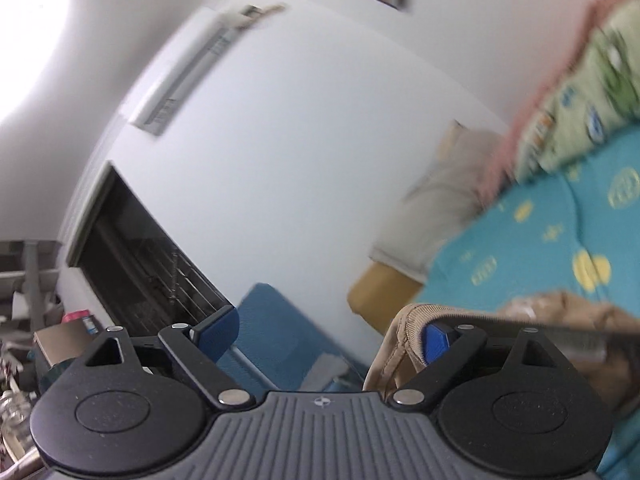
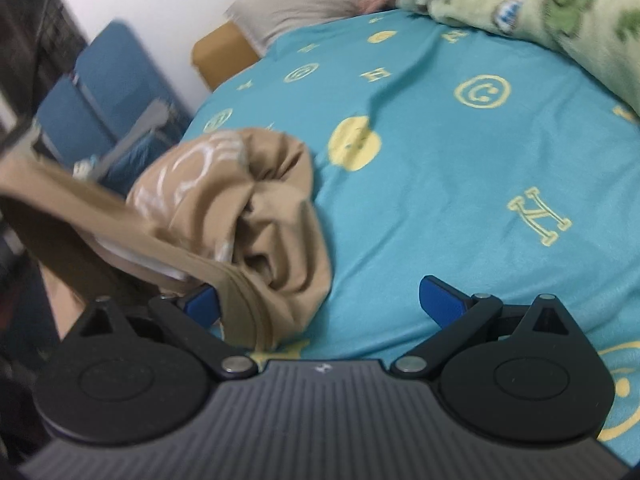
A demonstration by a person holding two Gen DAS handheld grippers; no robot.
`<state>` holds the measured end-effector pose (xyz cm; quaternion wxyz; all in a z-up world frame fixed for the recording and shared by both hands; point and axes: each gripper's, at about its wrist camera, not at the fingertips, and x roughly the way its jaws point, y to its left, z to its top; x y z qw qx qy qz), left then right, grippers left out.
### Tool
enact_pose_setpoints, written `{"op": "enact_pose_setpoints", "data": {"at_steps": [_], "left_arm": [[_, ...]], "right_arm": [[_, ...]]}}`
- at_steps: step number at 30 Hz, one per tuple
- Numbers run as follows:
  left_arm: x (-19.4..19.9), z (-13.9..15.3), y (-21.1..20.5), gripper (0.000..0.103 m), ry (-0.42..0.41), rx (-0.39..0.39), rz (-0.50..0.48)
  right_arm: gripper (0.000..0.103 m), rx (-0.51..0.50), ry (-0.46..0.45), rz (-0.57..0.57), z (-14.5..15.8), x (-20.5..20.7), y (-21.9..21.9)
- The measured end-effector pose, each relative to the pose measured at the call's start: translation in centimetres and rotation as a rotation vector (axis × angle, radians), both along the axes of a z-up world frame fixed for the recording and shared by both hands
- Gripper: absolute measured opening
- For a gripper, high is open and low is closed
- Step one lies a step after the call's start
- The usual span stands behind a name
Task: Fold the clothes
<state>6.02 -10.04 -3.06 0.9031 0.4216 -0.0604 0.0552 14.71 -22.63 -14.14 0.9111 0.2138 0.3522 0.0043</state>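
- I am holding my left gripper [image 1: 326,336] roughly level, aimed at the white wall [image 1: 320,140], with its jaws standing wide apart.
- Nothing is being pinched between the blue pads [image 1: 218,336]; the ribbed hem of the tan garment [image 1: 404,332] is draping over the right-hand pad at about 3 o'clock of the gap, hooked on the outside of that finger rather than clamped.
- In the left wrist view the scene is tilting: an air conditioner [image 1: 188,68] is sitting at 11 o'clock, a dark window [image 1: 140,256] at 9 o'clock, and a blue folding chair [image 1: 276,336] just beyond the gap.
- My right gripper [image 2: 320,304] is pointing down at the bed and its jaws are also spread wide, with bare bedsheet [image 2: 460,160] showing between them.
- The tan garment [image 2: 256,216] is lying bunched on the turquoise sheet at about 10 o'clock of the right wrist view, white print showing on its upper folds.
- One stretched strip of it is running off to 9 o'clock, blurred, while its hem is hanging across my right gripper's left pad [image 2: 202,302], touching it but not squeezed.
- A green patterned blanket [image 2: 540,8] is lying at 1 o'clock, a grey pillow [image 2: 304,0] at 12 o'clock, both well apart from the garment.
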Motion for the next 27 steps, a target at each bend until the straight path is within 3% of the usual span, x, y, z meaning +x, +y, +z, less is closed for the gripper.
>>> {"op": "enact_pose_setpoints", "data": {"at_steps": [5,7,10,13,15,20,24,27], "left_arm": [[-2.4,3.6,1.7,0.093,-0.108,-0.140,0.010],[-3.3,5.2,2.6,0.093,-0.141,-0.199,0.015],[-6.2,7.1,3.8,0.093,-0.154,-0.264,-0.008],[-7.9,8.1,4.3,0.094,-0.125,-0.295,-0.024],[-8.2,8.6,4.6,0.094,-0.087,-0.320,-0.044],[-9.2,9.0,4.5,0.094,-0.069,-0.306,-0.070],[-7.6,8.5,4.8,0.094,-0.063,-0.288,-0.086],[-7.3,7.9,5.0,0.094,-0.052,-0.279,-0.087]], "right_arm": [[0.103,-0.124,0.036,0.028,-0.4,-0.2,1.4],[0.103,-0.108,0.022,-0.026,-0.2,-0.5,0.6],[0.103,-0.017,-0.093,-0.164,1.2,-1.8,-1.7],[0.103,-0.003,-0.259,-0.295,3.4,-3.8,-3.6],[0.103,0.000,-0.314,-0.315,4.3,-4.4,-4.2],[0.103,-0.038,-0.206,-0.184,3.2,-2.5,-2.6],[0.103,-0.174,-0.119,0.007,1.8,-1.0,1.0],[0.103,-0.258,-0.116,0.068,1.6,-0.7,2.5]]}}
